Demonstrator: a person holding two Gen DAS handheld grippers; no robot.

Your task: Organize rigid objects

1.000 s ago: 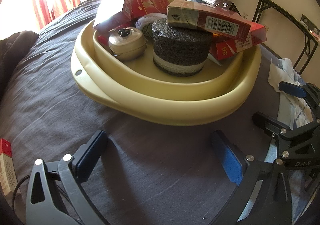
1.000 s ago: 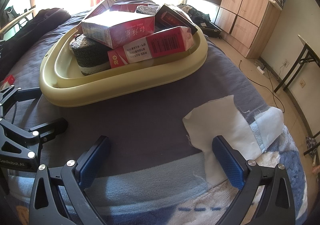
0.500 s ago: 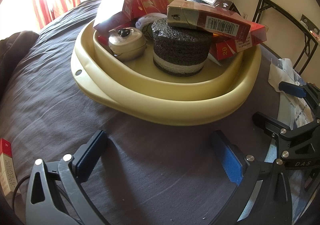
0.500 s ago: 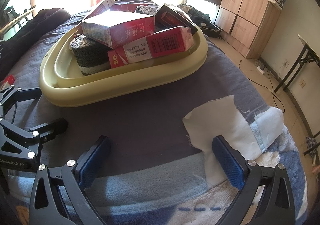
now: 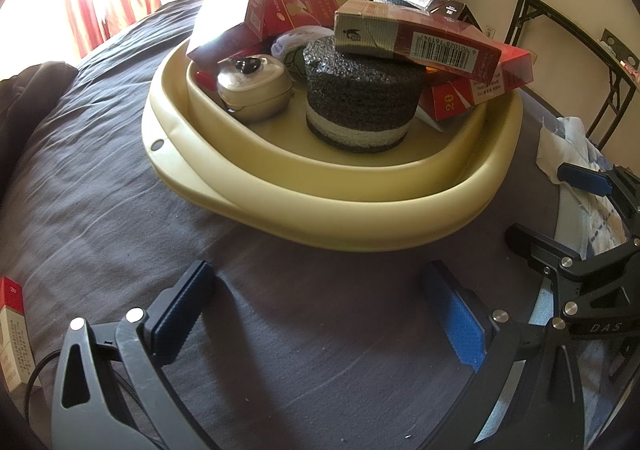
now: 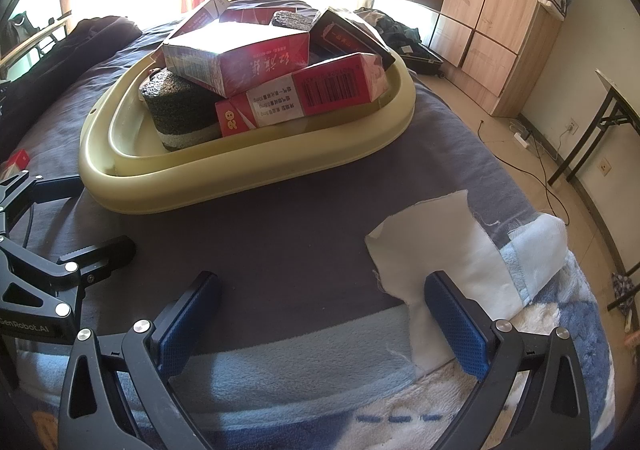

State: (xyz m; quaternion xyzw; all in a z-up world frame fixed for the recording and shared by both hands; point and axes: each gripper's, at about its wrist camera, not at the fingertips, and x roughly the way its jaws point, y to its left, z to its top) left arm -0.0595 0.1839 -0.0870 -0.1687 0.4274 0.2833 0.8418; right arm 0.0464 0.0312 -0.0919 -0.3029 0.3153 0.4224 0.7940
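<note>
Several red cartons (image 6: 304,97) heaped together

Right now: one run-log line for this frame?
left gripper: open, empty | right gripper: open, empty | basin: full, on bed | red carton: outside, near left

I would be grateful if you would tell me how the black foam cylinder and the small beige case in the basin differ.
The black foam cylinder is dark, rough and taller, with a white band near its base; the beige case is pale, smooth, rounded and lower. The cylinder carries a carton on top; the case carries nothing. Both stand inside the yellow basin.
</note>
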